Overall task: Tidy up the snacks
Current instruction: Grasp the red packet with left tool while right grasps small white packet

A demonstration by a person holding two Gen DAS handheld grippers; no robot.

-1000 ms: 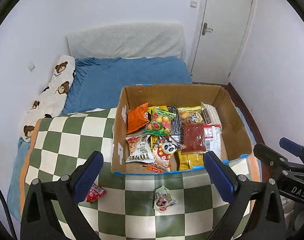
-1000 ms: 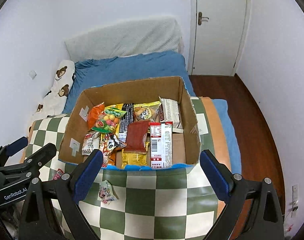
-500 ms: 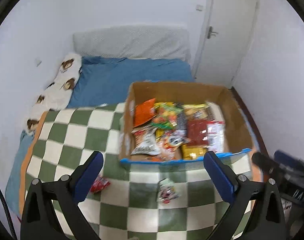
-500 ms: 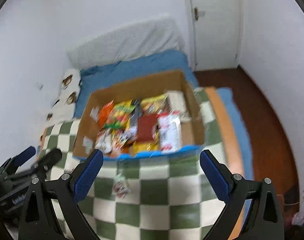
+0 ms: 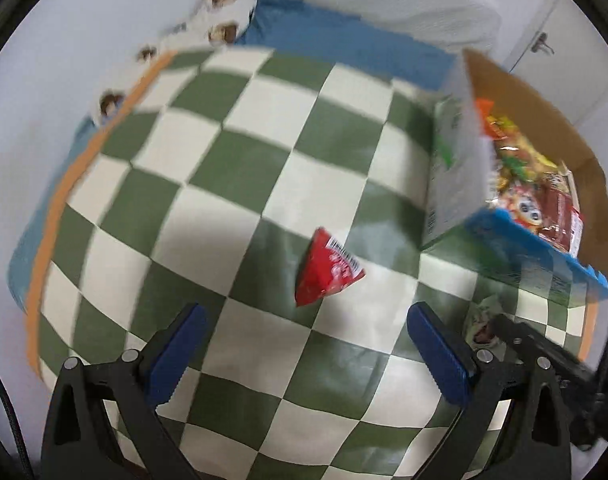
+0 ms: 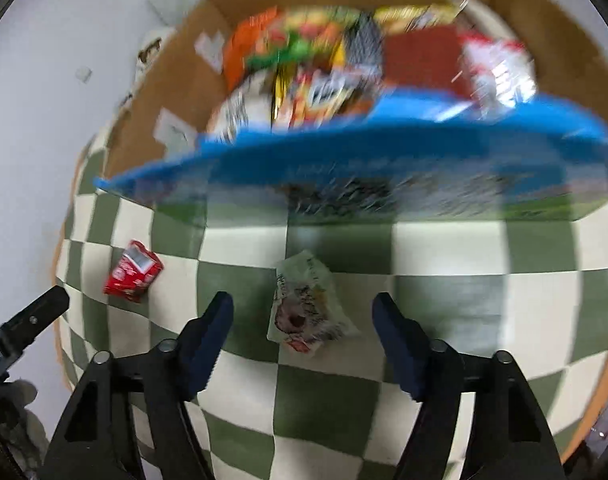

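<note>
left wrist view: my left gripper (image 5: 305, 342) has its jaws wide apart over the checked cloth (image 5: 208, 168); the red packet (image 5: 327, 270) lies just ahead of them, untouched, long axis slanting toward the right jaw. it looks light, crinkly and soft, so i'd pinch across its flat middle

right wrist view: my right gripper (image 6: 304, 320) is closing with the pale green packet (image 6: 305, 306) between the jaws, not yet pinched, long axis running ahead toward the cardboard box (image 6: 383, 168)
</note>
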